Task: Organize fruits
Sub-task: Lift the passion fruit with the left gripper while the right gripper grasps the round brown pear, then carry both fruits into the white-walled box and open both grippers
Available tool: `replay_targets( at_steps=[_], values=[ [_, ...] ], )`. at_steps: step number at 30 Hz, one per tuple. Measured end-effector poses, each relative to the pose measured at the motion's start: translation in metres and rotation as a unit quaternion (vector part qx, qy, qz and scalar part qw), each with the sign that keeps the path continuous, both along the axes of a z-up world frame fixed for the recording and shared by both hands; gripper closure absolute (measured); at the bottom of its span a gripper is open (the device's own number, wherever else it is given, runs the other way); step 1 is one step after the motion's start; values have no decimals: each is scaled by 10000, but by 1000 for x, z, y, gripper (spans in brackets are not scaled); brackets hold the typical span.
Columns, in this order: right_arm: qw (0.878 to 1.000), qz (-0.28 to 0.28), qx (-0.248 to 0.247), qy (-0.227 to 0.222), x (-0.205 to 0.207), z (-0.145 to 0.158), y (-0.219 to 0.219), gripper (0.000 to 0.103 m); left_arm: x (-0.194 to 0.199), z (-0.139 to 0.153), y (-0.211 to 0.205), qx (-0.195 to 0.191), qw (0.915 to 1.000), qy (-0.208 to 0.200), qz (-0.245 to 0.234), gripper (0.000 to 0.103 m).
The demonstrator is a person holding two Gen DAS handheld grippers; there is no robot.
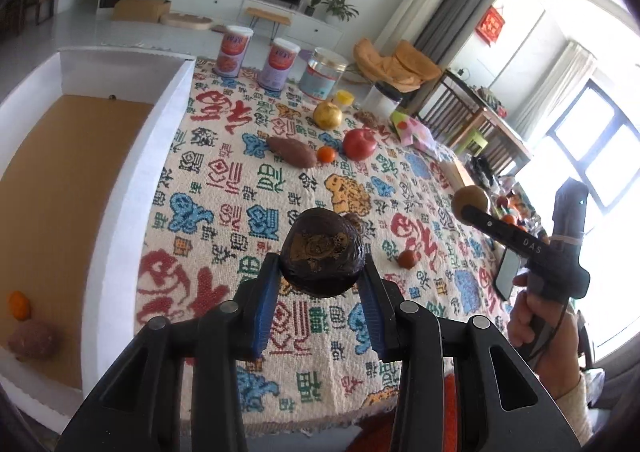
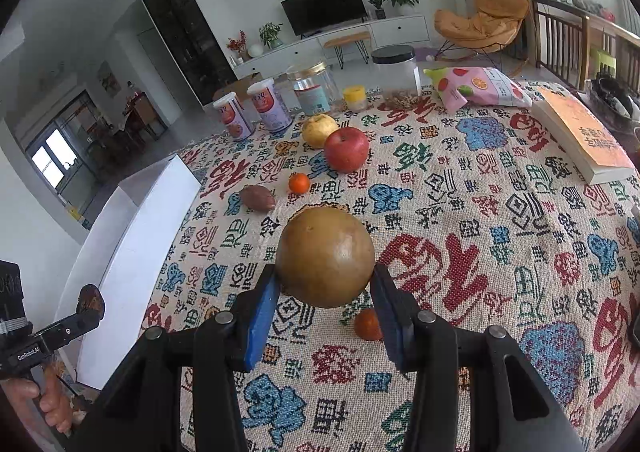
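My left gripper is shut on a dark wrinkled fruit, held above the patterned tablecloth. Out to the right, my right gripper is shut on a round brown fruit, also off the cloth. On the cloth lie a red apple, a yellow apple, a tangerine, a purple sweet potato and a small reddish fruit. A white box stands at the left, with a tangerine and a purplish round piece inside.
Two tall cans, a glass jar, a black-lidded jar and a small yellow-lidded pot line the far edge. A pink snack bag and an orange book lie at the right.
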State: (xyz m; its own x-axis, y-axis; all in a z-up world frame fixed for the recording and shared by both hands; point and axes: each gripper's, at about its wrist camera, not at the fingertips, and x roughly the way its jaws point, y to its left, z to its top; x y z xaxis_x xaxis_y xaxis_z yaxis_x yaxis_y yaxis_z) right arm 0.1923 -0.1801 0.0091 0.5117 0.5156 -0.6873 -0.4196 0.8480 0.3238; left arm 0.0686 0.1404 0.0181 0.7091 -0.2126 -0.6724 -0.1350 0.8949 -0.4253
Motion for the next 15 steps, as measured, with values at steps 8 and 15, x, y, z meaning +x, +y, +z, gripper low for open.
replay_targets(
  at_steps=[8,15],
  values=[
    [9770,1932,902,60,-78,44,157,56,-64,30,99,601,9899,110,1282,64],
    [9430,3222,605,568,-133,7,307,56,-82,-33,186,634,9664,847,2342,64]
  ],
)
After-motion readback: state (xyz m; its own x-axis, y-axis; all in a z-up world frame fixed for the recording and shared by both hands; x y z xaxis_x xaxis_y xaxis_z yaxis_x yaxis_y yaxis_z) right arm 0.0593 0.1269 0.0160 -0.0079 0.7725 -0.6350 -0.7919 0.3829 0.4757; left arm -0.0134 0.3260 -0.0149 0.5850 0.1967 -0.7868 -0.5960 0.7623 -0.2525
